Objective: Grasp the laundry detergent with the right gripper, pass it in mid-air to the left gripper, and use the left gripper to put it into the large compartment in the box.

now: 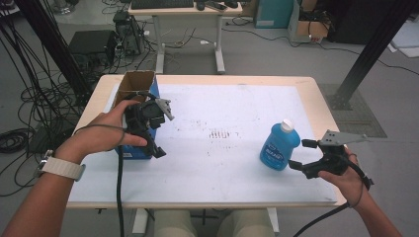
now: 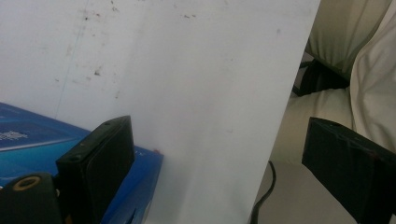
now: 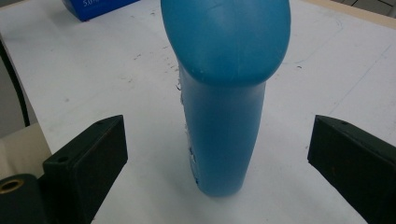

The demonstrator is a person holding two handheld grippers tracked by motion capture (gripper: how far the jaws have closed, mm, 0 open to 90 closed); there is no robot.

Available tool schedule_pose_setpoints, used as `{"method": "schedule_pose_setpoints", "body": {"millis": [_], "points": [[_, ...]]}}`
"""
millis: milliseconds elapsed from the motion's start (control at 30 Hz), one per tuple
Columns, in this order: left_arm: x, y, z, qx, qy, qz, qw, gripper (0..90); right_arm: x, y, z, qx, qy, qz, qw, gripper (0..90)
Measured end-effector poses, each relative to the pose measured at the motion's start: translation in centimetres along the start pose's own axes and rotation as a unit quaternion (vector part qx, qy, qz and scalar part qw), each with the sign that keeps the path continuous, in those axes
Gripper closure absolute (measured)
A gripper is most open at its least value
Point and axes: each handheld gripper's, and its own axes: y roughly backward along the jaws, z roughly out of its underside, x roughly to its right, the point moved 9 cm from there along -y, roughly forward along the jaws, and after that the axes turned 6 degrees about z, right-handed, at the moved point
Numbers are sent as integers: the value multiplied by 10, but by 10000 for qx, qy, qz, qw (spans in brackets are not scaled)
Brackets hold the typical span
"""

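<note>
right gripper sits at the near right of the table, jaws spread wide, nothing clamped. in the right gripper view the blue bottle stands upright between those jaws, touching neither. high view: the bottle has a white cap and rests on the white sheet, just left of that gripper. left gripper is at the left side, held by the left hand, jaws apart and pointing down toward the near edge, beside the blue box. box is open-topped, cardboard inside, at the far left of the sheet. farther off, a desk and floor cables.
</note>
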Motion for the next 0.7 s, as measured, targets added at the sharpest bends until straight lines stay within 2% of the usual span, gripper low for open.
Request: {"method": "schedule_pose_setpoints", "body": {"millis": [700], "points": [[0, -1, 0, 5, 30, 7, 10000, 97, 0, -1, 1, 13, 7, -12, 10000, 49]]}}
